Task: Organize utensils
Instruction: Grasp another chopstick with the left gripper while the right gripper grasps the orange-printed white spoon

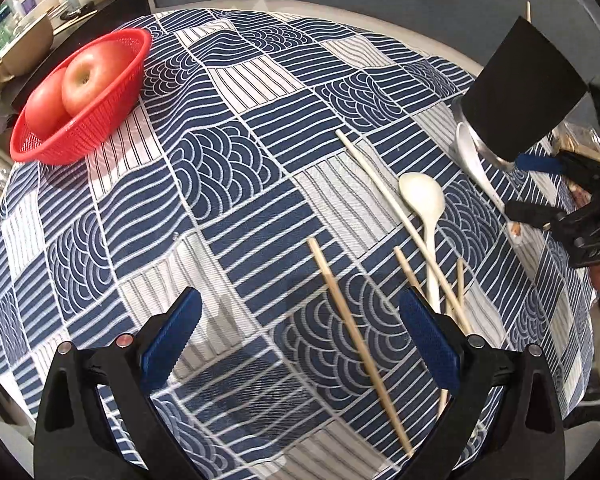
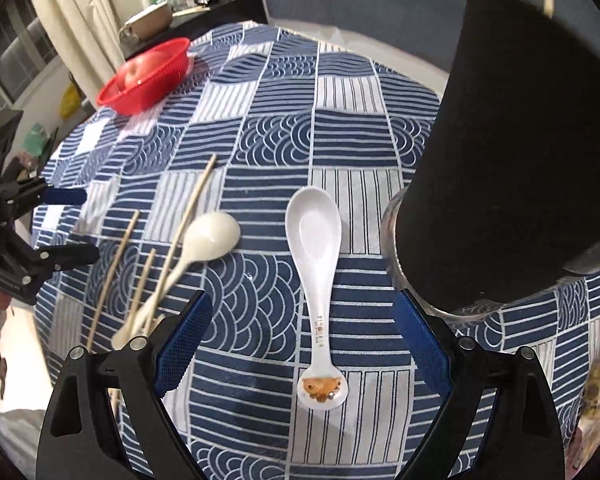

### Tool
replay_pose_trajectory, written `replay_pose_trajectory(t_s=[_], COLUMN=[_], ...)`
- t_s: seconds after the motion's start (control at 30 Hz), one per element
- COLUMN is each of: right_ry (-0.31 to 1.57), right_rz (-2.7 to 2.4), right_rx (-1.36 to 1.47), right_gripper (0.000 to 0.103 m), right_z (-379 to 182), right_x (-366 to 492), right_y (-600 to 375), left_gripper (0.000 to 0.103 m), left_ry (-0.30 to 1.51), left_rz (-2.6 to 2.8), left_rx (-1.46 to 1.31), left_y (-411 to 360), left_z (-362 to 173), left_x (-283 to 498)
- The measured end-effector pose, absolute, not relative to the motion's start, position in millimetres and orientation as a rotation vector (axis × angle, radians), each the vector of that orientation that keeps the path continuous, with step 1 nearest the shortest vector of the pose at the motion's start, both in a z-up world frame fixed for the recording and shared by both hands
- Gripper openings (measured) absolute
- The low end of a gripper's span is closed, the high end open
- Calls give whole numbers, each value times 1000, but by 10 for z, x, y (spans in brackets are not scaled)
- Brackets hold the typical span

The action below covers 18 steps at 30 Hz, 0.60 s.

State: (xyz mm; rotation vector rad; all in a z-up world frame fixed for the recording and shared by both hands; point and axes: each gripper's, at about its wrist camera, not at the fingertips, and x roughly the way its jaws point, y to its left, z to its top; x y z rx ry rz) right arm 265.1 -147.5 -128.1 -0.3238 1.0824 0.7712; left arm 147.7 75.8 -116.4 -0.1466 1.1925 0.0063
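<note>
Before me a white ceramic spoon [image 2: 314, 264] lies flat, bowl up. Left of it, a cream spoon [image 2: 204, 246] rests among scattered wooden chopsticks [image 2: 116, 264], beside the black-sleeved glass holder [image 2: 500, 184].

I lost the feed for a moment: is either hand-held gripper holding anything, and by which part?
Nothing is held. The left hand-held gripper is open over a wooden chopstick; the right hand-held gripper is open over the white ceramic spoon.

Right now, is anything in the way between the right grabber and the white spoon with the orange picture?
No, nothing visible. The right gripper is open, and the white spoon lies flat on the tablecloth between its fingers. The black holder stands off to the right, clear of the spoon.
</note>
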Motion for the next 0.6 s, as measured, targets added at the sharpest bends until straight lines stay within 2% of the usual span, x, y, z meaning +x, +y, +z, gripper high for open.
replay_pose_trajectory(t_s=[0.5,0.57,0.6], right_ry=[1120,1115,1118], right_rz=[711,692,682], right_rx=[-415,-436,-429], right_gripper=[85,83,82], right_z=[-1571,-1582,-1575], right_x=[2730,2738,2750], right_y=[-1335,-1300,-1295], left_gripper=[96,82,78], left_ry=[1307,1299,1305], left_rz=[31,84,81], left_rx=[-81,-42,-39], left_y=[560,559,551], left_z=[-1434,-1420,-1403], left_x=[1300,1284,1295])
